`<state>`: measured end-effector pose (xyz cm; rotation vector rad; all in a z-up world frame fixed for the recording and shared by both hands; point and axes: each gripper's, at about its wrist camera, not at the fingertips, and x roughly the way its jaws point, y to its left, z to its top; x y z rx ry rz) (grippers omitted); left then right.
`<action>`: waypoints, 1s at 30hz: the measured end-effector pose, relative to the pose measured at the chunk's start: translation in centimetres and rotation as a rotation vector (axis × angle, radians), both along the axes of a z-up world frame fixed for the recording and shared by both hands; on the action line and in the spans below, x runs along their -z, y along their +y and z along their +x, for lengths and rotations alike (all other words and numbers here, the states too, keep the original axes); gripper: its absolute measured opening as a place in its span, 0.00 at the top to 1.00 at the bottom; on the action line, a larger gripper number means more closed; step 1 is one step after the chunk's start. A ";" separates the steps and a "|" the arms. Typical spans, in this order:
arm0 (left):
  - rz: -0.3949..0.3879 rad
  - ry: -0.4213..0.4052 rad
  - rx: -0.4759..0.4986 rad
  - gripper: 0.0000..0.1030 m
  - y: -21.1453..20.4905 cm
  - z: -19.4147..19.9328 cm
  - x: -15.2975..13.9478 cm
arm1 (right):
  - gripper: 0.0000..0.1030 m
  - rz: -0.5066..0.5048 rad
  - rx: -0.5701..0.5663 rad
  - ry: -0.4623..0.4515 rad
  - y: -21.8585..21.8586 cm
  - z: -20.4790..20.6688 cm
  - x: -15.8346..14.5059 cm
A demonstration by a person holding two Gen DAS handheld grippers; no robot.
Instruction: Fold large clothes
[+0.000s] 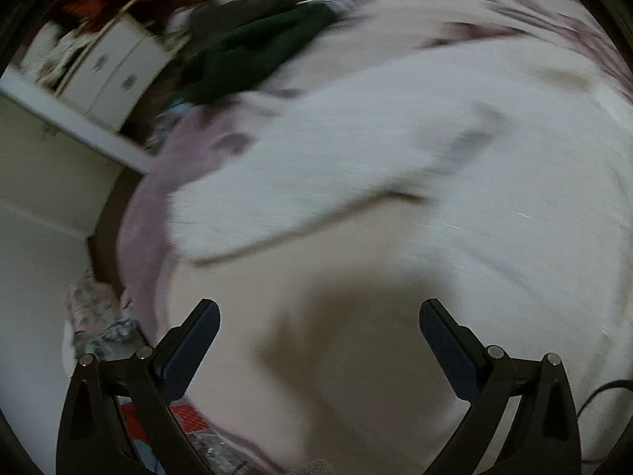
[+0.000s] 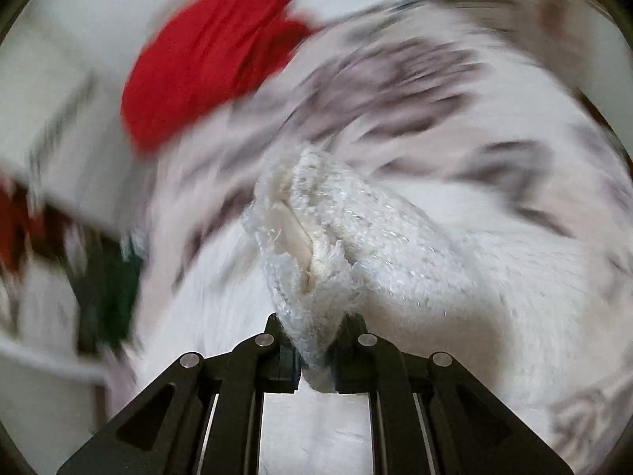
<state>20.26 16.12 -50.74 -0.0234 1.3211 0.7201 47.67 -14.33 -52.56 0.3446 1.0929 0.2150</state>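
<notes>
Fold in hand: right tongs [image 2: 316,350] clamped on white garment [image 2: 340,229], left tongs [image 1: 318,318] apart, empty.
Next move likely calls for left tongs to seize a free edge over the bed [image 1: 146,213].

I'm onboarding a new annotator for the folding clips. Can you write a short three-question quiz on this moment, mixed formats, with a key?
1. True or false: the right tongs are shut on a bunched piece of the fluffy white garment.

2. Multiple choice: how do the left tongs stand?
A. Shut on the dark green clothing
B. Open, with nothing between the fingers
C. Shut on the white garment

3. Fill in: in the left wrist view, the dark green clothing lies beyond the white garment, near the white ______ with drawers.

Key: 1 true; 2 B; 3 cabinet.
</notes>
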 end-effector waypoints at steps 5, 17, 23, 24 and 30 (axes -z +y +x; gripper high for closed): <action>0.022 -0.019 -0.099 0.00 7.9 -1.2 1.0 | 0.89 -0.223 -0.294 0.018 18.1 0.5 6.8; -0.065 0.004 -0.149 0.00 11.4 -3.7 2.2 | 0.34 -0.048 -0.274 0.234 17.1 -0.8 9.6; -0.063 0.015 -0.077 0.00 9.8 -3.5 1.9 | 0.34 -0.323 0.147 0.283 -3.8 -9.3 7.4; -0.062 0.022 -0.065 0.00 9.3 -3.3 2.1 | 0.34 -0.387 0.182 0.361 -6.5 -10.5 8.7; -0.060 0.047 -0.027 0.00 7.3 -2.5 2.6 | 0.43 -0.407 0.183 0.434 -12.4 -10.9 15.1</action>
